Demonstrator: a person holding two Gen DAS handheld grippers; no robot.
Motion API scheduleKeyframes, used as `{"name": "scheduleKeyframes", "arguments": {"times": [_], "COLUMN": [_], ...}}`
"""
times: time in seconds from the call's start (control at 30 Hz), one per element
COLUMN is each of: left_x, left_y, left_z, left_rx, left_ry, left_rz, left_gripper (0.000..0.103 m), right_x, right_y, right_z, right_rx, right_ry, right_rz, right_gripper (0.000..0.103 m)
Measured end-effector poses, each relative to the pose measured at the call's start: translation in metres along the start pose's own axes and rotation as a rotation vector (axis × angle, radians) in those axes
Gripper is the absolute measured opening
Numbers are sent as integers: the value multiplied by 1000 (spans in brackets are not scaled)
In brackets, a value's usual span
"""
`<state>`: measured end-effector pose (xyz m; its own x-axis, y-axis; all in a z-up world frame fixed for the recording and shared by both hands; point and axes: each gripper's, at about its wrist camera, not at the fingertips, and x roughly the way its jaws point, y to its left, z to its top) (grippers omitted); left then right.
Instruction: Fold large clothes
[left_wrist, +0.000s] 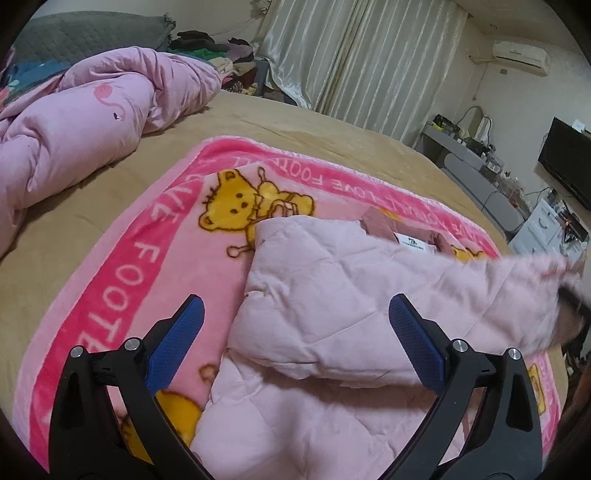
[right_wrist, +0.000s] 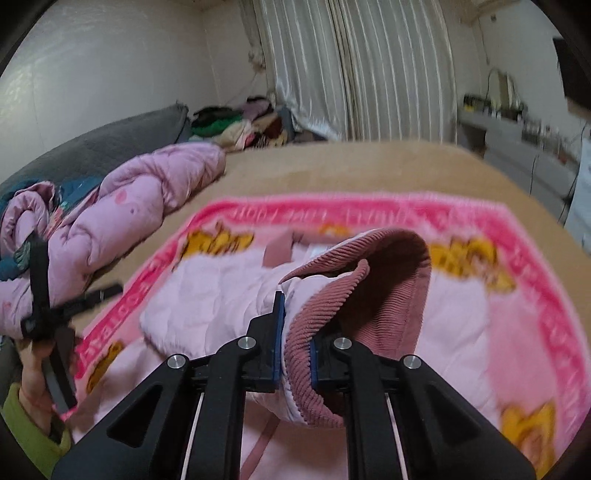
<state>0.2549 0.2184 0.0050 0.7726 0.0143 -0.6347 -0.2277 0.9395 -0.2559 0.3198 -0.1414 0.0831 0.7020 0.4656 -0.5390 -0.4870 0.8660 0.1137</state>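
Nearby, a bunched quilt (left_wrist: 85, 122) lies beside the blanket (left_wrist: 122, 273).

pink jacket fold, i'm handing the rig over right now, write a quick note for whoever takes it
Right gripper: shut on the corduroy cuff of the pink jacket, sleeve lifted.
Left gripper: open, empty, hovering over the jacket's left side.
Jacket lies lining-up on the teddy-bear blanket on the bed.
Done: left sleeve looks folded in across the body.
Left: lay the held sleeve across, then fold the body up.
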Motion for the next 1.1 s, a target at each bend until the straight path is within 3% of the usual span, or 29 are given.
{"name": "scheduleKeyframes", "arguments": {"times": [0.23, 0.47, 0.77, 0.87, 0.93, 1.0, 1.1], "left_x": [9, 18, 35, 42, 47, 52, 60], "left_y": [-6, -18, -39, -42, -46, -48, -51], "left_z": [-4, -12, -16, -15, -16, -18, -23], "left_rx": [20, 58, 119, 130, 147, 161, 179], "left_ry": [12, 28, 57, 71, 84, 99, 135], "left_rz": [6, -27, -9, -10, -8, -9, -20], "left_gripper": [94, 94, 93, 85, 70, 62, 56], "right_x": [6, 17, 38, 46, 51, 56, 62], "right_y": [-22, -42, -65, -72, -78, -84, -87], "right_z": [23, 12, -11, -21, -28, -36, -48], "right_rx": [-52, -25, 6, 24, 43, 71, 95], "right_ry": [-29, -10, 33, 57, 73, 91, 122], "right_rz": [-72, -127, -158, -164, -173, -177, -183], "right_gripper": [9, 9, 9, 10, 10, 10, 10]}}
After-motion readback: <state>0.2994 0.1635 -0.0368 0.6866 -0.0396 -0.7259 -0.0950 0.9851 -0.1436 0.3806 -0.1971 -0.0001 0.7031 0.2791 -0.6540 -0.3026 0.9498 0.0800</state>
